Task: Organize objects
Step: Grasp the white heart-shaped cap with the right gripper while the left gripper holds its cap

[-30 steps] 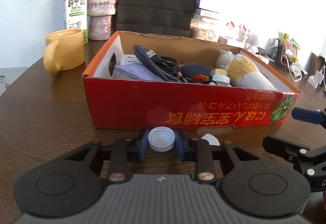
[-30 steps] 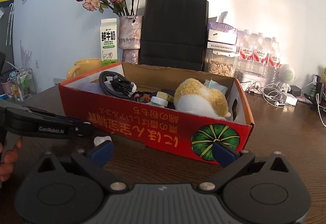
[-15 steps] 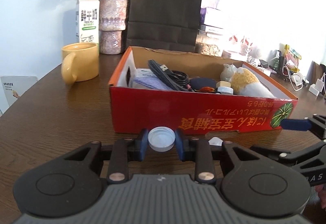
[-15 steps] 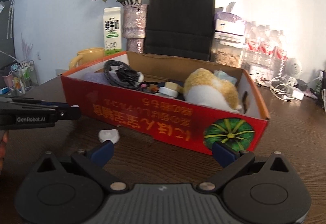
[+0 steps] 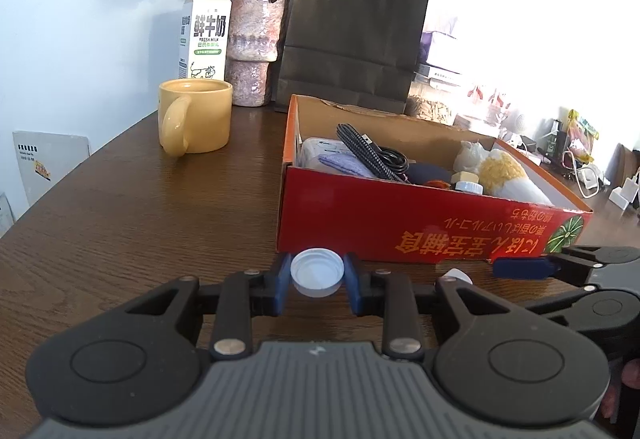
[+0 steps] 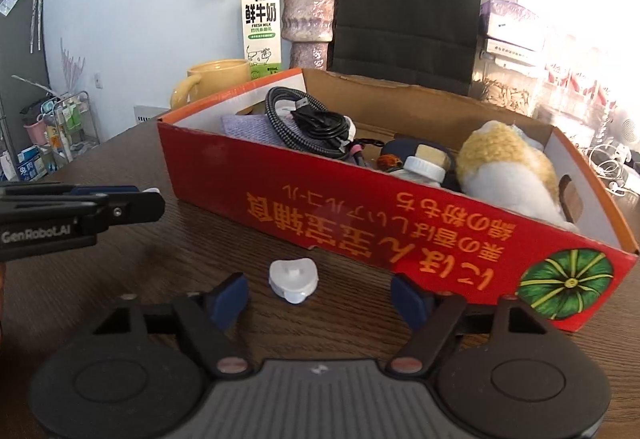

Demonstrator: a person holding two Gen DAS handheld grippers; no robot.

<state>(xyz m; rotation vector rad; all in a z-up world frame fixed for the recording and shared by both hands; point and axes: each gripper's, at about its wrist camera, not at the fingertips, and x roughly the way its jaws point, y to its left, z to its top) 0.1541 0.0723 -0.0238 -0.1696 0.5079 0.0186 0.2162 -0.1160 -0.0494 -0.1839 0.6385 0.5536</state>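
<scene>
One red box (image 6: pixel 360 215); one yellow mug (image 5: pixel 196 115); one milk carton (image 5: pixel 204 33); one vase (image 5: pixel 254 47); one black paper bag (image 5: pixel 352 35); two white caps on or over the table: bottle cap (image 5: pixel 317 272), heart-shaped cap (image 6: pixel 293 278).

Sharp fisheye views; glare washes out the right side

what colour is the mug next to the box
Mustard yellow, plain glaze. The mug shows best in the left wrist view.
</scene>
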